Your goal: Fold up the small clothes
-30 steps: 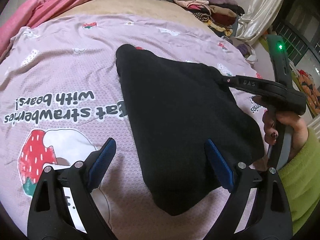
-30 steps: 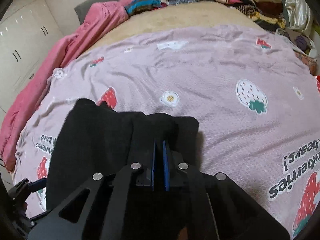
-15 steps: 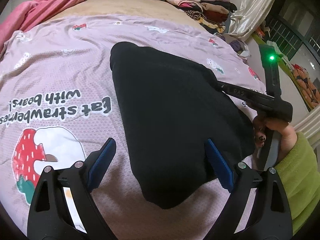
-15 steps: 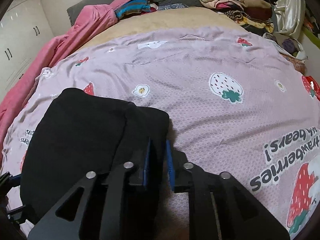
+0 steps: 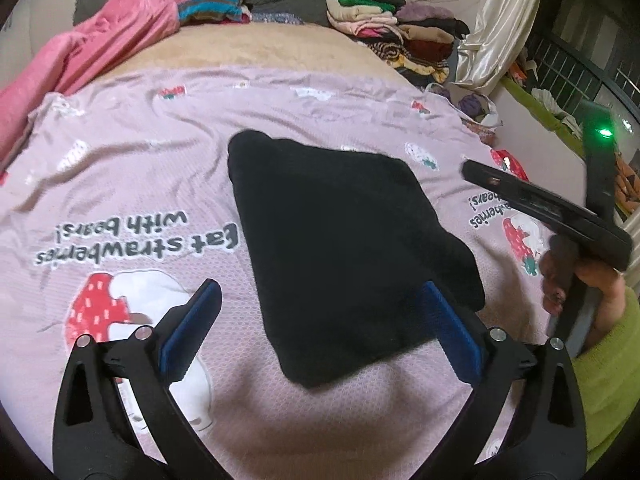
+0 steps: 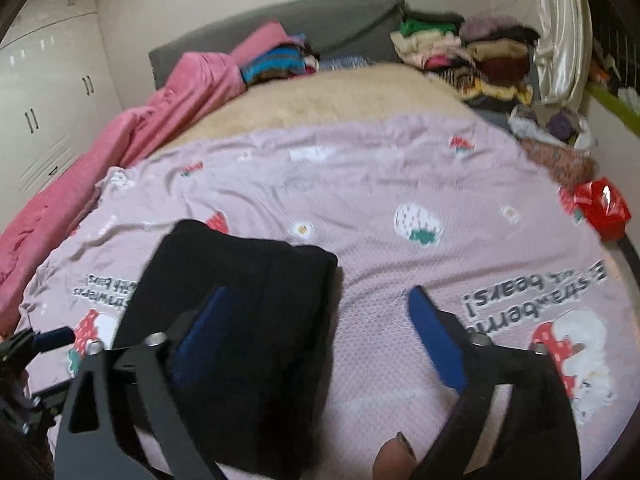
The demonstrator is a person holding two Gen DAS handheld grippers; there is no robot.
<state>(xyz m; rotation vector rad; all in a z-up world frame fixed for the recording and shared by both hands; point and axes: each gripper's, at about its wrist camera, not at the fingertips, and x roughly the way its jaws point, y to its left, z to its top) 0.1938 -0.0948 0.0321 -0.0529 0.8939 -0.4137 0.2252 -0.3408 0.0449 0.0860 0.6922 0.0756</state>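
Note:
A black garment (image 5: 344, 240) lies folded into a flat packet on the pink strawberry-print sheet (image 5: 120, 176). It also shows in the right wrist view (image 6: 240, 300). My left gripper (image 5: 320, 320) is open and empty, held above the packet's near corner. My right gripper (image 6: 316, 344) is open and empty, raised above the packet's right edge. Seen from the left wrist view, the right gripper (image 5: 536, 204) hovers to the right of the garment, clear of it.
A pink blanket (image 5: 92, 56) lies along the left side of the bed. Stacks of folded clothes (image 5: 392, 28) sit at the far right by the headboard. A red bag (image 6: 600, 204) lies at the bed's right edge. A white wardrobe (image 6: 40, 100) stands at the left.
My right gripper has opened, let go of the black garment and lifted away to the right. The garment now lies flat. My left gripper has pulled back a little.

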